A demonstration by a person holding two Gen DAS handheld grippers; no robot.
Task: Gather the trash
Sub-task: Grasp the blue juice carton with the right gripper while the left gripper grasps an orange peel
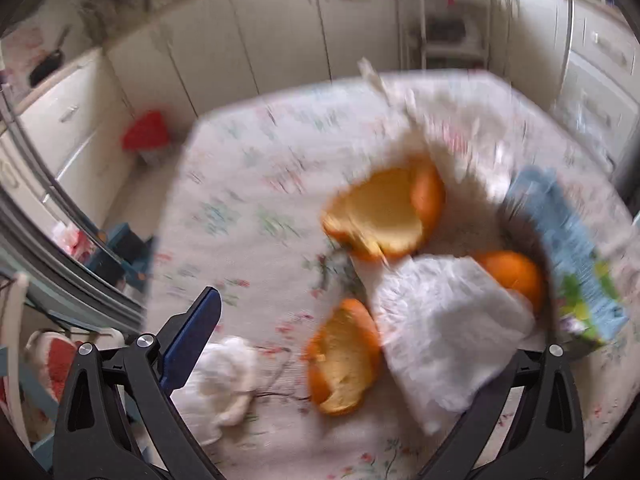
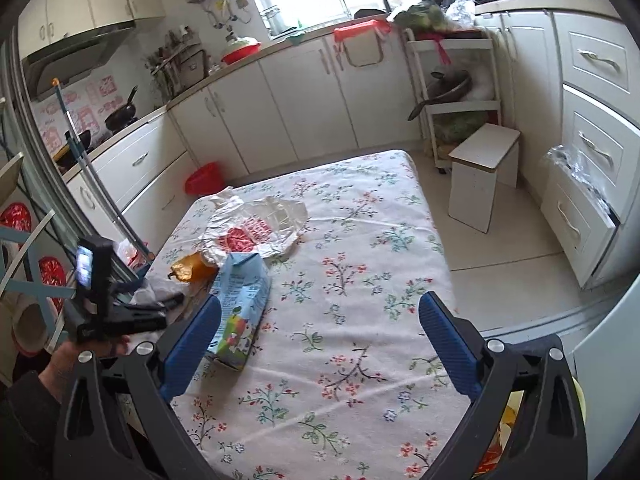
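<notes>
Covering the table is a floral tablecloth [image 2: 352, 280], on which the trash lies scattered. Left wrist view, motion-blurred: the left gripper [image 1: 360, 340] hangs above the cloth; its blue left finger [image 1: 192, 336] shows at 8 o'clock, while the opposite finger is hidden behind a white paper napkin [image 1: 444, 328], so whether the jaws are spread on nothing or pinching the napkin cannot be told. Orange peel pieces surround the napkin: a large cupped piece [image 1: 384, 212] at 12 o'clock of it, a second piece [image 1: 344, 360] at 9 o'clock, and a third [image 1: 516, 276] at 2 o'clock, partly under the napkin edge. A crumpled white tissue [image 1: 224, 380] lies at 7 o'clock of the frame. A blue carton [image 1: 568, 252] lies on its side at 3 o'clock.

Right wrist view, sharp: the right gripper [image 2: 320, 344] is spread wide and holds nothing; its left finger [image 2: 192, 344] stands just beside the carton [image 2: 240, 304]. A clear plastic bag with red print [image 2: 256, 228] lies at 11 o'clock of the carton, touching it. A hand [image 2: 68, 360] holds the left gripper's body [image 2: 104, 304] at 9 o'clock. A red bin [image 2: 204, 178] stands on the floor beyond the table.
</notes>
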